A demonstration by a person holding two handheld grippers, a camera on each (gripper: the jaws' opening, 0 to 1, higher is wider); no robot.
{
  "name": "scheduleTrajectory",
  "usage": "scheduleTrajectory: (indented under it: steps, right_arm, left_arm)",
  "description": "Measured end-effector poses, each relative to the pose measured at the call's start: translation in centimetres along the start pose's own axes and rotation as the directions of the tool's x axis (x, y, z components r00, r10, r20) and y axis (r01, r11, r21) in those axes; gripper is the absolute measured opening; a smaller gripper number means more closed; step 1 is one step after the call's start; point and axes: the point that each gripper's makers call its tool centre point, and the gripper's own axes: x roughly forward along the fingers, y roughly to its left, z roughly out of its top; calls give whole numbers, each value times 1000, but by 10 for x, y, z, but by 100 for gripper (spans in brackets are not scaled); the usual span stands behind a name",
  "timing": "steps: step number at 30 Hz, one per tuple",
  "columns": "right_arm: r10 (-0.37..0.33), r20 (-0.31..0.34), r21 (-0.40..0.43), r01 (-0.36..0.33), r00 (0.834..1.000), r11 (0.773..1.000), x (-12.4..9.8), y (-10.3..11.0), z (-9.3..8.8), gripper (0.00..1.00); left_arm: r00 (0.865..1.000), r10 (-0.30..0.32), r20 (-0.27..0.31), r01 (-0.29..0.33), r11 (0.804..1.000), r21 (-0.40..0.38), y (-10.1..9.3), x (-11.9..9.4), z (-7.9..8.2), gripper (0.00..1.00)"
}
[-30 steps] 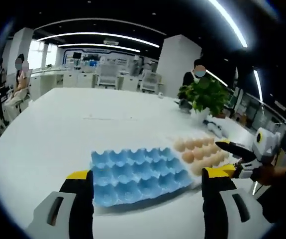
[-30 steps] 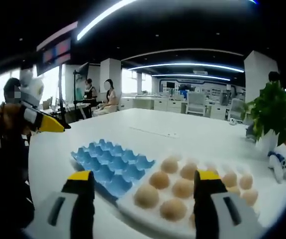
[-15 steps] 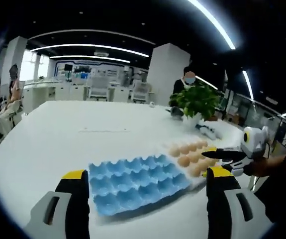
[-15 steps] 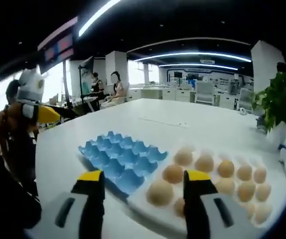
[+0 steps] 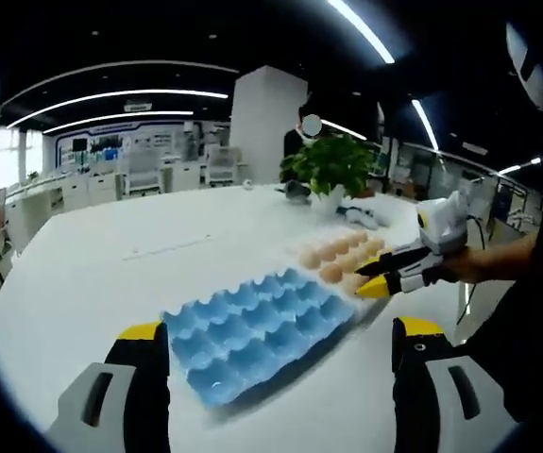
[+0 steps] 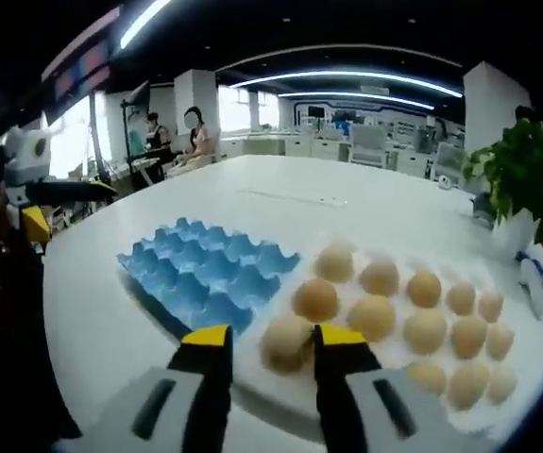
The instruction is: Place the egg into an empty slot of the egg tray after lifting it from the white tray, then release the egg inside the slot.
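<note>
Right claw [image 6: 269,338] closes around an egg [image 6: 285,342].
Its jaws stand narrow on the white tray [image 6: 396,363]; the left claw [image 5: 280,340] hangs wide over the blue egg tray [image 5: 252,330] on the worktop [image 5: 92,274].

Right gripper view: egg tray [image 6: 205,274] left-centre on table [image 6: 280,203], white tray [image 6: 413,363] touching its right edge, eggs in rows across it. Nearest egg [image 6: 285,342] bottom centre, betw right gripper [image 6: 269,342] jaws. Plant [image 6: 526,184] far right, behind trays. Left gripper [image 6: 40,193] at left edge.

Left gripper view: egg tray [image 5: 257,326] centre, white tray w/ eggs upper right of it.
</note>
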Motion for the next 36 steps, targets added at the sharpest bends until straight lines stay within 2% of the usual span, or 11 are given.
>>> scheduleTrajectory:
  steps: [2,3,8,11,13,19,21,23,26,32,36]
  right_arm:
    - [-36,-46,4,36,998,999,0,-3,-12,32]
    - [-44,-15,0,44,999,999,-1,-6,-6,31]
    - [-75,-25,-26,75,997,997,5,-9,-5,27]
    - [-79,-48,-212,68,996,975,9,-8,-7,27]
    - [-59,-43,-155,52,997,986,8,-9,-8,26]
    - [-27,-50,-136,20,998,991,6,-10,-6,25]
    - [-18,-38,-114,13,999,993,5,-10,-5,25]
    - [-28,16,-27,28,999,999,-1,-15,1,25]
    - [-31,31,-18,32,999,999,-7,-20,5,25]
    - [-20,52,-7,20,998,1000,-13,-15,15,25]
    - [37,81,47,-41,996,998,-14,-1,29,25]
  left_arm:
    - [1000,-7,-6,7,1000,5,4,0,-1,100]
    - [1000,-22,-16,23,999,23,4,-2,-1,100]
    - [998,-55,-34,57,997,49,9,-5,-6,100]
    - [997,-66,-37,68,995,67,11,-8,-9,100]
    - [997,-54,-49,58,994,90,14,-7,-13,100]
    - [998,-35,-43,40,994,103,21,-9,-20,100]
    - [998,-32,-45,36,994,103,21,-9,-21,100]
    - [998,-31,-57,36,995,94,21,-7,-24,100]
    - [998,-28,-56,33,996,89,22,-6,-24,99]
    - [997,-36,-65,42,994,97,22,-3,-25,99]
    - [996,-48,-75,56,993,102,21,-4,-28,99]
